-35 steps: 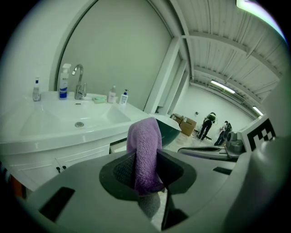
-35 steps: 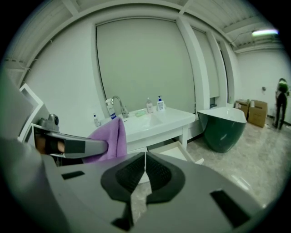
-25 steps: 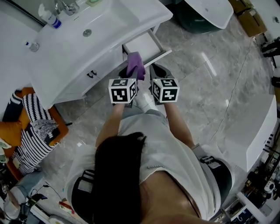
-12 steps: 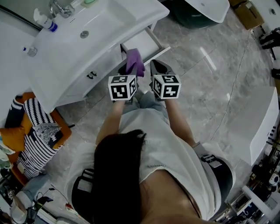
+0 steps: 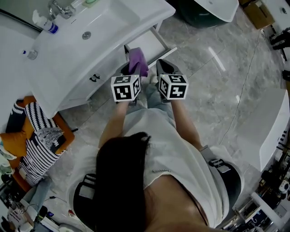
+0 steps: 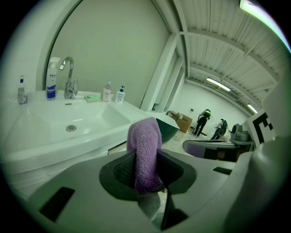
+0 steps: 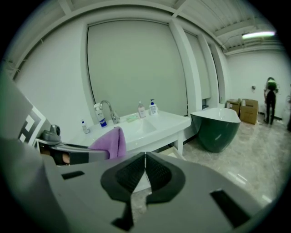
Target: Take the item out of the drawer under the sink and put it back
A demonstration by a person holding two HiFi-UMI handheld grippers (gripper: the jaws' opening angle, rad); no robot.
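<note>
Cloth (image 6: 144, 150), seemingly soft, light and floppy, hangs pinched by its folded middle in my left claw (image 6: 148, 175) near the open drawer (image 5: 148, 45), while my right claw (image 7: 144, 175) is closed on nothing.

Grey marble floor (image 5: 217, 99) gleams; a dark green bathtub (image 5: 217, 7) stands at one o'clock, cardboard boxes (image 5: 256, 14) at two, strip light (image 7: 258, 34) overhead.

The head view looked steeply down from overhead; both gripper views, low and near, shared the sink (image 5: 111, 21).
</note>
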